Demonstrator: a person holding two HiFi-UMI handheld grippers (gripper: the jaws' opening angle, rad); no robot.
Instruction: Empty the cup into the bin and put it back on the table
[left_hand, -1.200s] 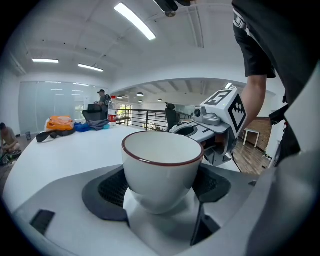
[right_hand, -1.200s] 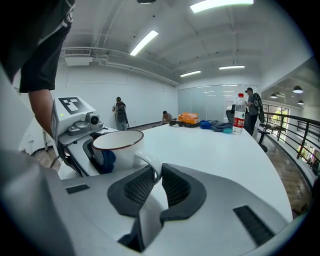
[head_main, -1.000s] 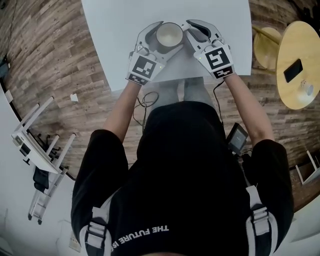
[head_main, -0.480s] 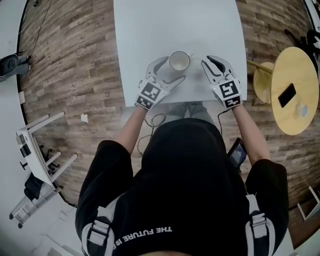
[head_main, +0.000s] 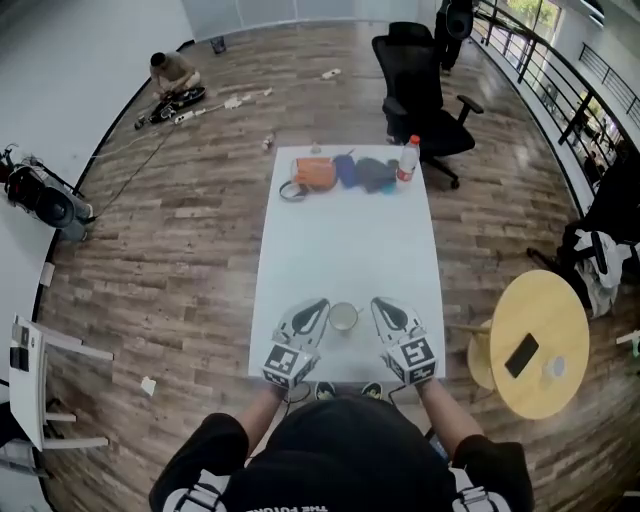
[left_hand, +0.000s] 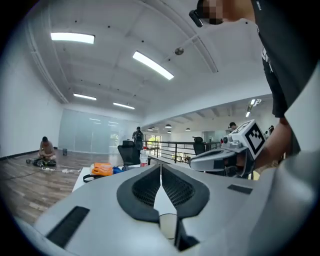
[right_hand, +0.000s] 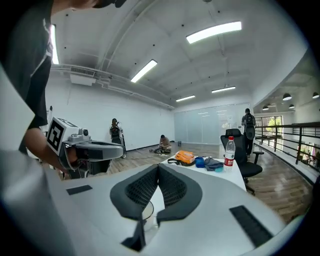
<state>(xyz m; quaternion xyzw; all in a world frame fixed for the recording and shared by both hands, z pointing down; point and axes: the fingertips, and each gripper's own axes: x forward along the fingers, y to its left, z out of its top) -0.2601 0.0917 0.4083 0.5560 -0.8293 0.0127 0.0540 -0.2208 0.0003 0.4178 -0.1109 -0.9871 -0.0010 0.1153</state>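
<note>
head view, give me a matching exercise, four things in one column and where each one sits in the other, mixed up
Things:
1. cup
2. bottle
3. phone
4. orange bag

Places:
A. lying flat on the round wooden table
B. lying at the far end of the white table, dark strap beside it
C. at the near edge of the white table
D. standing upright at the far end of the white table, red cap on top

Pairs: 1-C, 2-D, 3-A, 4-B
</note>
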